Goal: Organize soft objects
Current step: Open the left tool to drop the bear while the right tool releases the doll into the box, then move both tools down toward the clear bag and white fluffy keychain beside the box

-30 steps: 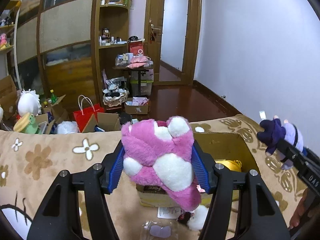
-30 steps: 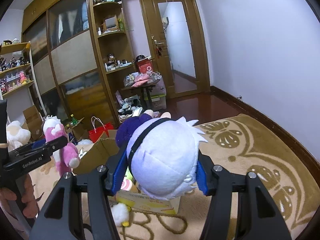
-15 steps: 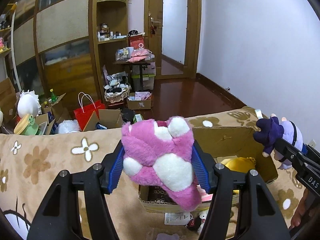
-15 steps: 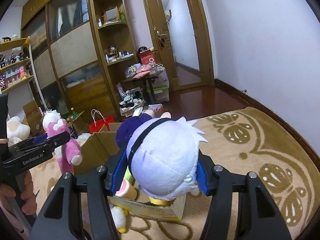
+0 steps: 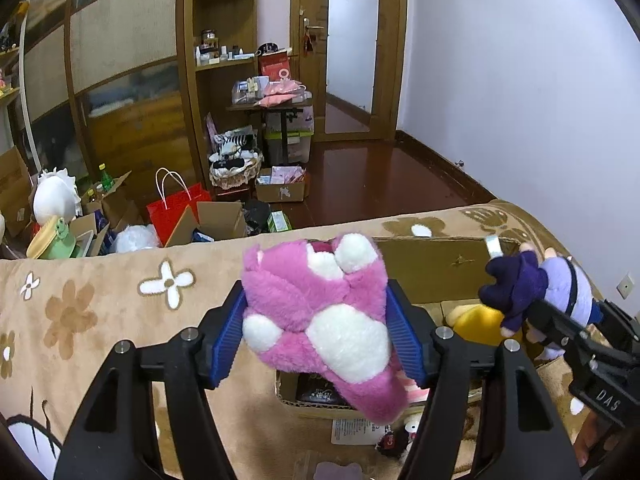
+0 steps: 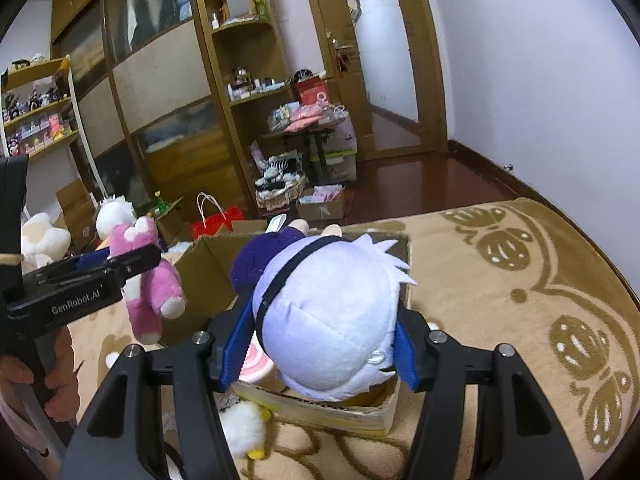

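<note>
Holding pink bear (image 5: 316, 312) tight, left gripper (image 5: 316, 328) waits near cardboard box (image 6: 394, 248). Right gripper (image 6: 320, 344) squeezes purple doll (image 6: 328, 320) above box, ready for drop inside.

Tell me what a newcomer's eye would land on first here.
Two plush toys held in the air: a pink and white plush clamped in the left tongs, and a lavender-headed doll clamped in the right tongs. Below them, an open cardboard box sits on the tan patterned blanket.
</note>
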Demonstrator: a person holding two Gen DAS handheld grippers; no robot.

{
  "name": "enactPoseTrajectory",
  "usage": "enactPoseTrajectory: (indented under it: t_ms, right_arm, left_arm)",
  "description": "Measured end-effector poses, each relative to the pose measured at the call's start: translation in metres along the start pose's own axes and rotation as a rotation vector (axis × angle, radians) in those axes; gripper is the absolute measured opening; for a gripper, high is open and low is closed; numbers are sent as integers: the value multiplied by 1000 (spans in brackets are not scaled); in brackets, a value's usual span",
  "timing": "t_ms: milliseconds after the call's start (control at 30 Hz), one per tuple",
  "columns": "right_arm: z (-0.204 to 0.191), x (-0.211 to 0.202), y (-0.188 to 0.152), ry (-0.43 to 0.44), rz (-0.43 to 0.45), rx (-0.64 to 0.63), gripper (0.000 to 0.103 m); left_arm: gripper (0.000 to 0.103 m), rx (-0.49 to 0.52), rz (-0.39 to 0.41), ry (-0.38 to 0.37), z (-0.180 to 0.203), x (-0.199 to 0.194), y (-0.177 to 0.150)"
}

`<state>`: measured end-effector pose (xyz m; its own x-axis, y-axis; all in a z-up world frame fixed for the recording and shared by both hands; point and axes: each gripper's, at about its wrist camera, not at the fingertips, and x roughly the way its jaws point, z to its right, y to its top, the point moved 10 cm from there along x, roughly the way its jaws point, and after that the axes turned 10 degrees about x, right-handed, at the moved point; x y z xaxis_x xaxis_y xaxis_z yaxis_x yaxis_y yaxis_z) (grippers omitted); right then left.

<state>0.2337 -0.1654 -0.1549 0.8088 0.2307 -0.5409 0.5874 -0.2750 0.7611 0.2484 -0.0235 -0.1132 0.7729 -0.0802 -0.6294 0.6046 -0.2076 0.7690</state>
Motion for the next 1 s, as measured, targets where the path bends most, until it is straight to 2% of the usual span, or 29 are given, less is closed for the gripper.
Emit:
enactPoseTrajectory:
  t_ms: [233,467,633,700,767,833,1000]
  right_arm:
    - [0,7,-12,-3,-46,-14,66]
    - [1,8,-15,0,-58,-13,67]
    - [1,0,-15,-3,-42,-4,74]
    - [1,-5,-15,-5,-40,3,84]
    - [2,-10,-15,-7,-29,6,90]
    - [2,-16,-15,-13,-26,8,91]
    - [-2,-29,-16,-18,-17,9,103]
  left_arm:
    - [73,10,-29,15,-5,4,-6]
    - [76,36,-65,-5,0,3,-15]
    - [78,57,-78,-16,2,-3,-20]
    - [79,66,-83,-16,3,-7,-24]
    - [83,73,-94,-11,2,-10,-29]
    - [89,64,-110,-16,2,-14,-35]
    - [93,68,-146,-42,4,-23,-44]
